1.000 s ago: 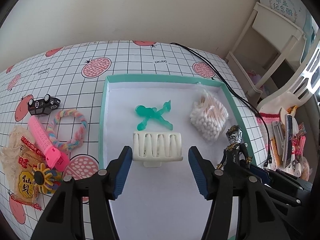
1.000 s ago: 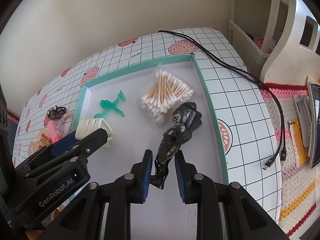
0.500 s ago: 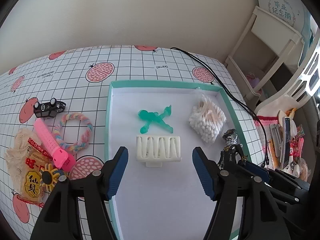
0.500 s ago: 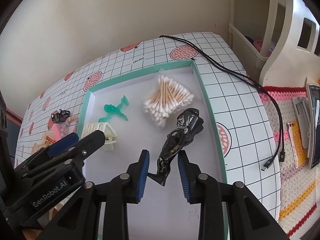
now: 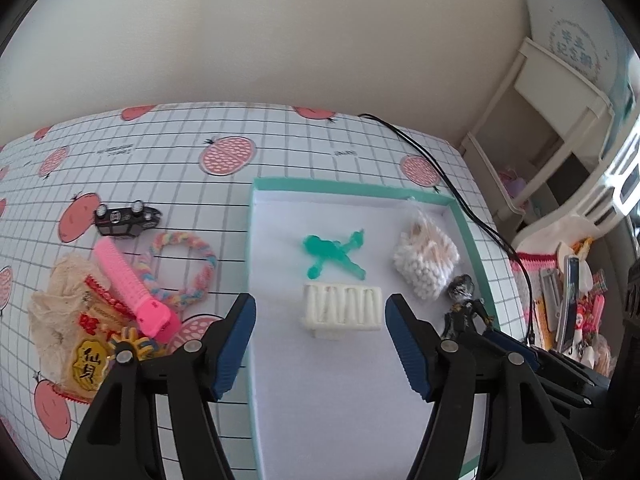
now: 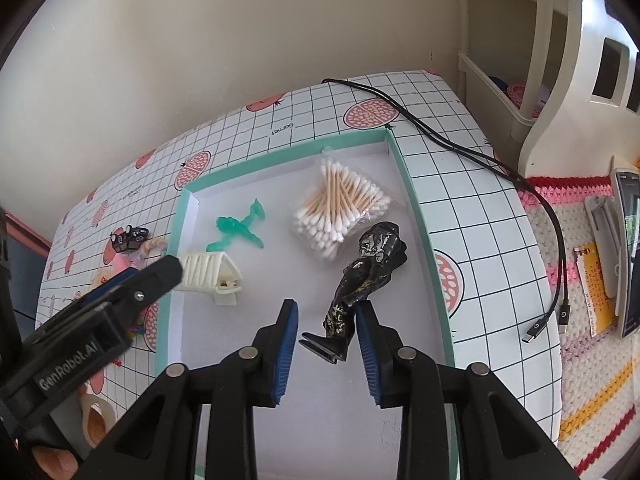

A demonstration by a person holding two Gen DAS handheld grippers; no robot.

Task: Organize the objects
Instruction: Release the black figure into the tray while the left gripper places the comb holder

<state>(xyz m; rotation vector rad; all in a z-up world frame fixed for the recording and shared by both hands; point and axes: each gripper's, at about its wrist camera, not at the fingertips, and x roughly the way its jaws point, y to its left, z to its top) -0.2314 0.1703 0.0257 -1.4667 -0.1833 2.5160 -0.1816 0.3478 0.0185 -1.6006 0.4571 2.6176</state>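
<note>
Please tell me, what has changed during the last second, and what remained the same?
The right gripper opened and let go of the black figurine, which now lies in the tray, one leg touching a finger. The left gripper, open throughout, drew back a little. The cotton swabs, green figure and white clip stayed in place.

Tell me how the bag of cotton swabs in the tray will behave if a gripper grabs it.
The bag of cotton swabs looks light: thin sticks with cotton tips. Its clear film is loose and crinkled, so it will probably sag and slip. The swabs lie unbound inside, so they would likely shift under the jaws rather than hold stiff.
</note>
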